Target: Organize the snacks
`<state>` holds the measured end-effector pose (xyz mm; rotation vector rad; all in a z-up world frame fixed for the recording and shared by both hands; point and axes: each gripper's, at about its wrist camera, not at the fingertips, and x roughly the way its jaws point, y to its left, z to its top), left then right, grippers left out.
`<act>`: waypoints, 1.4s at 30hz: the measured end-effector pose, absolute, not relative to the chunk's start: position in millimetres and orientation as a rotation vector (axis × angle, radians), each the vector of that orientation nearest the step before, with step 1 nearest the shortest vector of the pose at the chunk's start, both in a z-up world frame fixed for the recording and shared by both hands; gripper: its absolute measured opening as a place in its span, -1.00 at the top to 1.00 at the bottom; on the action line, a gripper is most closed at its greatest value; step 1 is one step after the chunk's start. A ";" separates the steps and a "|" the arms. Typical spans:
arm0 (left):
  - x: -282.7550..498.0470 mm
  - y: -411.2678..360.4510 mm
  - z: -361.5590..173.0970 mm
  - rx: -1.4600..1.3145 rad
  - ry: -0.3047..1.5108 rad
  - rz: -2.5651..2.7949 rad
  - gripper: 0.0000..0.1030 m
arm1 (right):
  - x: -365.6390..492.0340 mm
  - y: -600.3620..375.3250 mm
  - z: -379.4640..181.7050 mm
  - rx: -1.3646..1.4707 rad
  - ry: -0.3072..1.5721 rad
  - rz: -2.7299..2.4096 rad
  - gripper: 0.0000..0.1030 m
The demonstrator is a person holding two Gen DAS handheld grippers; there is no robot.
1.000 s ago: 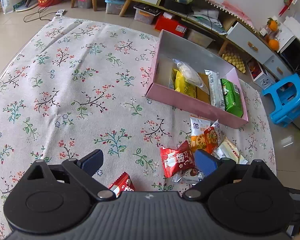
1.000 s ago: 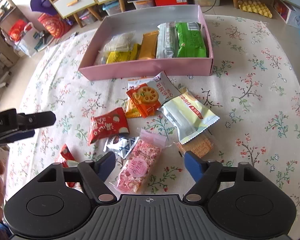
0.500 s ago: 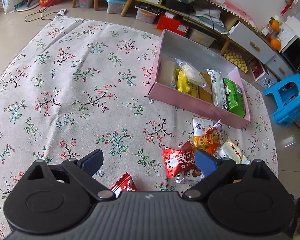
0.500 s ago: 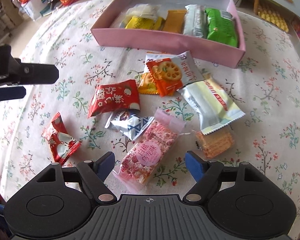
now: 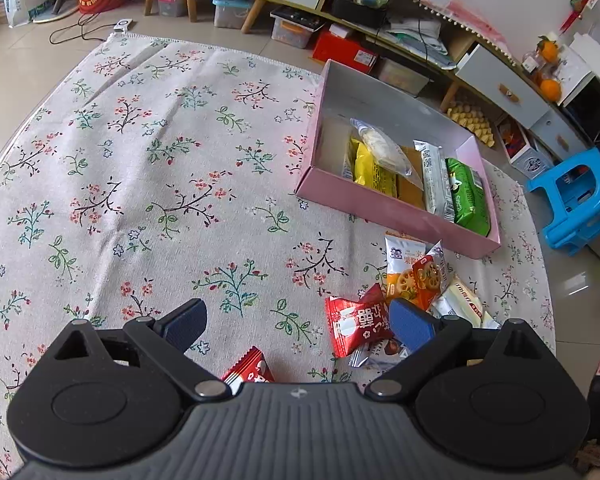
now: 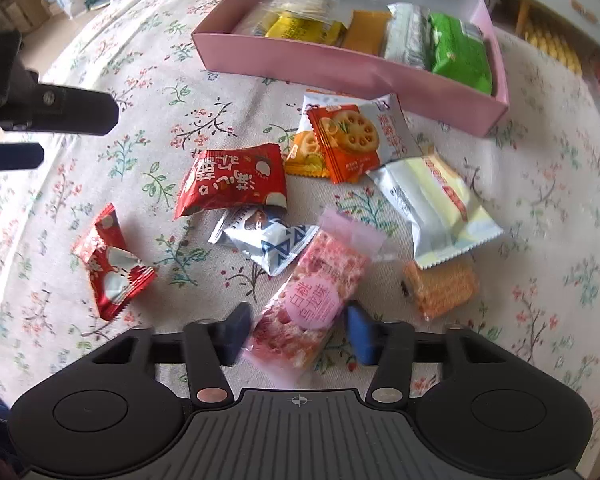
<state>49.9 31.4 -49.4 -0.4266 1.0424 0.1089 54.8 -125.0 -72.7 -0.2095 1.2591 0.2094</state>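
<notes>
Between the half-closed right claw [image 6: 298,334], pink snack [image 6: 312,304], maybe gripped, label blurred

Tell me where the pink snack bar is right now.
In the right wrist view, the pink snack bar lies on the tablecloth between the open fingers of the right gripper, beside the blue-and-white packet.

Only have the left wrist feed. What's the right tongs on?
Observer: Right tongs straddle a pink bar; can't tell if they grip it.
Operator: Other loose items hidden from me?
Observer: An orange wafer, partly under the white pack.
Operator: Are my left tongs in its way?
Observer: No. Left tongs are at the far left, past the small red pack.
</notes>
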 end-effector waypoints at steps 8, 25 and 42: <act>49.9 31.1 -48.5 -0.429 1.041 0.108 -0.89 | 52.2 -138.1 -59.8 -0.164 1.215 0.209 0.24; 50.6 25.6 -47.7 -0.422 1.037 0.096 -0.89 | 55.9 -177.2 -20.5 0.031 1.056 0.143 0.33; 61.1 -3.3 -51.4 -0.347 1.034 0.064 -0.89 | 53.0 -224.0 21.5 0.305 0.809 0.042 0.33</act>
